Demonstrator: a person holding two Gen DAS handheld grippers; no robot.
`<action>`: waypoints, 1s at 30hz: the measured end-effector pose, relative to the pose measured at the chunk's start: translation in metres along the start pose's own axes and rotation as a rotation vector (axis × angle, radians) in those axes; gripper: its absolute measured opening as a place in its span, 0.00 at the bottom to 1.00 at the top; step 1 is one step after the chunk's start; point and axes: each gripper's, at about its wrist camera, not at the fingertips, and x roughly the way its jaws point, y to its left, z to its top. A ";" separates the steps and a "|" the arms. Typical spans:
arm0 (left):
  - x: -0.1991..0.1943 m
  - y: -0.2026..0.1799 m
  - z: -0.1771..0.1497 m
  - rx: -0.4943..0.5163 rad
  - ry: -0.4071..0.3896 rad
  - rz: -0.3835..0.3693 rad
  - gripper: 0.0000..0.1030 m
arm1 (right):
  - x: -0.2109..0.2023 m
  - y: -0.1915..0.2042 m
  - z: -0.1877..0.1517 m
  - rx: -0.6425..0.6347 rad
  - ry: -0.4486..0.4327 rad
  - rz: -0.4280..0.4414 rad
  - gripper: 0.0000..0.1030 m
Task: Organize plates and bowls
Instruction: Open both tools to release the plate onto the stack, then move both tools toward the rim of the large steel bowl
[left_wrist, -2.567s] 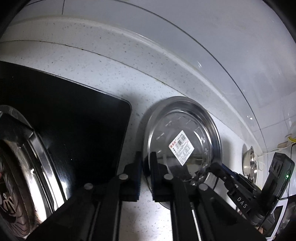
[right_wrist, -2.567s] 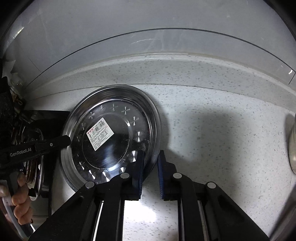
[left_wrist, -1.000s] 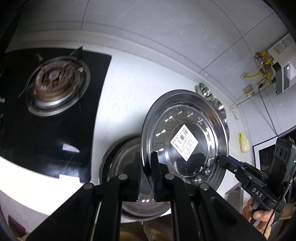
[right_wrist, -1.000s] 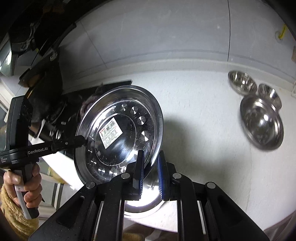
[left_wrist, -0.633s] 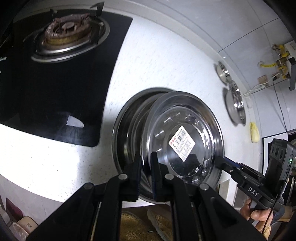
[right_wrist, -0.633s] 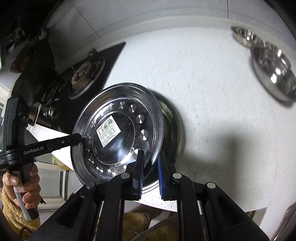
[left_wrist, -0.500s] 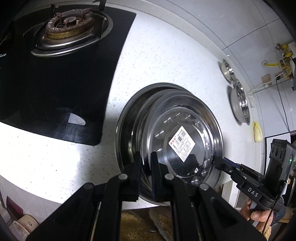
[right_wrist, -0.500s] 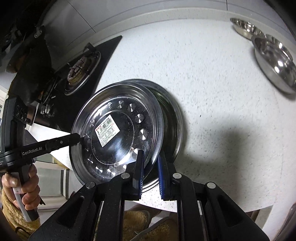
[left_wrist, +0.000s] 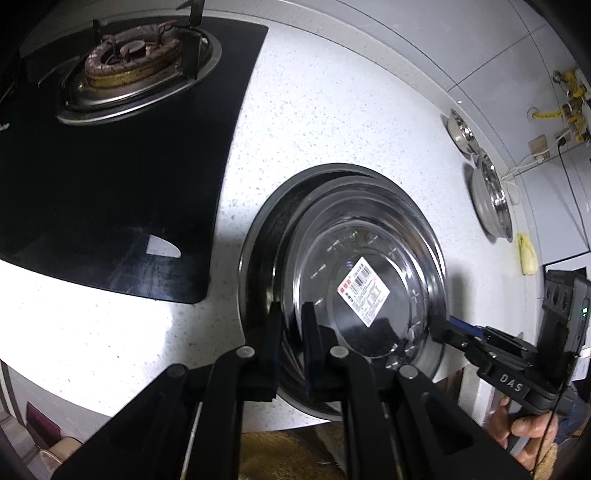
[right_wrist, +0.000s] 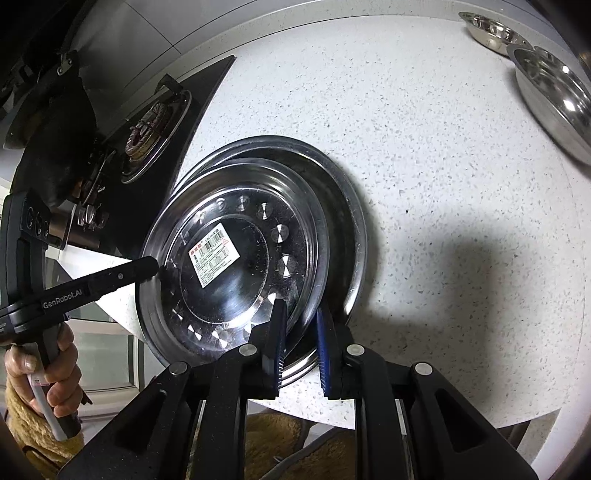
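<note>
We set the labelled plate down inside the bigger plate.

Our left gripper (left_wrist: 291, 325) pinches the near rim of the round shiny steel plate with a white barcode sticker (left_wrist: 364, 291), and our right gripper (right_wrist: 300, 325) has the opposite rim between its blue pads, which are starting to spread apart. A second ago we held this plate up in the air, tilted, over the white speckled counter (right_wrist: 424, 155); now it has come down and lies in the larger round steel plate (right_wrist: 347, 229) near the counter's front edge. The black glass stove with its round gas burner (left_wrist: 129, 62) looks closer now. Shiny steel bowls (right_wrist: 554, 88) sit well apart at the back. We can read "GenRobot.AI" on the left gripper and "DAS" on the right one; the sticker's print is too small to read.
</note>
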 end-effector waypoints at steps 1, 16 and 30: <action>0.000 0.000 0.000 0.001 -0.004 0.005 0.10 | -0.001 0.001 -0.001 -0.013 -0.005 -0.006 0.15; -0.035 -0.040 0.001 0.150 -0.192 0.114 0.29 | -0.046 -0.013 0.011 -0.062 -0.122 -0.040 0.26; 0.018 -0.166 0.029 0.234 -0.132 0.073 0.33 | -0.115 -0.140 0.022 0.107 -0.273 -0.139 0.47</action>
